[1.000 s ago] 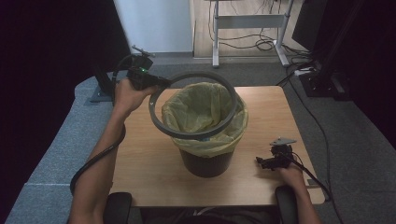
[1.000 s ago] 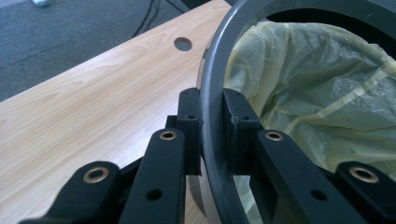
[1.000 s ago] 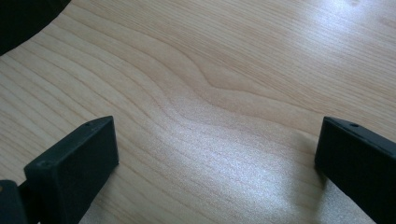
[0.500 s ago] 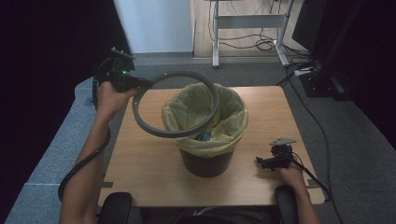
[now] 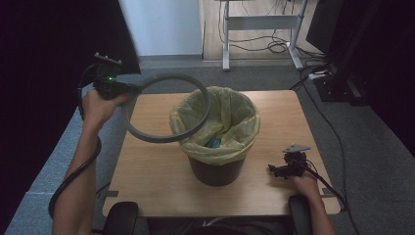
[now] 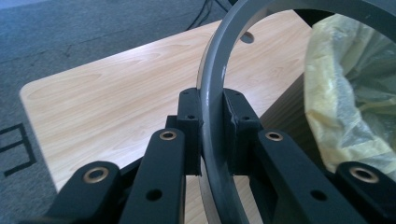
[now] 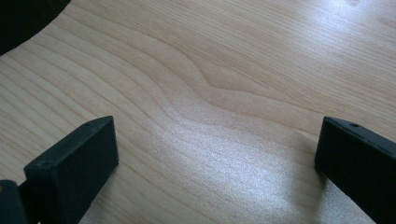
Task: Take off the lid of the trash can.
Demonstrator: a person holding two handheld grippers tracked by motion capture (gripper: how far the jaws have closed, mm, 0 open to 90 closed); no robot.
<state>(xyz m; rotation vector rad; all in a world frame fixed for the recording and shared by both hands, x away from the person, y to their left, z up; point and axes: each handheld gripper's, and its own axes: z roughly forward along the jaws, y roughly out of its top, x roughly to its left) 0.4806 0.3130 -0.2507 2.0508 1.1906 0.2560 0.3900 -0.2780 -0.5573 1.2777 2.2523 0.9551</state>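
Left gripper (image 5: 128, 88) clamps the grey ring (image 5: 166, 108); right gripper (image 5: 274, 170) rests wide apart on the table (image 5: 147, 166).

High view: the ring is held tilted, off the bin (image 5: 216, 166), overlapping the left rim of its yellow liner (image 5: 235, 115). Left gripper view: both jaws press the ring's (image 6: 212, 93) band from either side above the tabletop. Right gripper view: jaws spread wide over bare wood (image 7: 210, 93), holding nothing.

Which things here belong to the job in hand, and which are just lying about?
In the job:
- grey plastic ring, clamped in left gripper
- dark bin
- yellow bag liner

Lying about:
- metal desk frame
- floor cables
- right gripper, open, resting on wooden table
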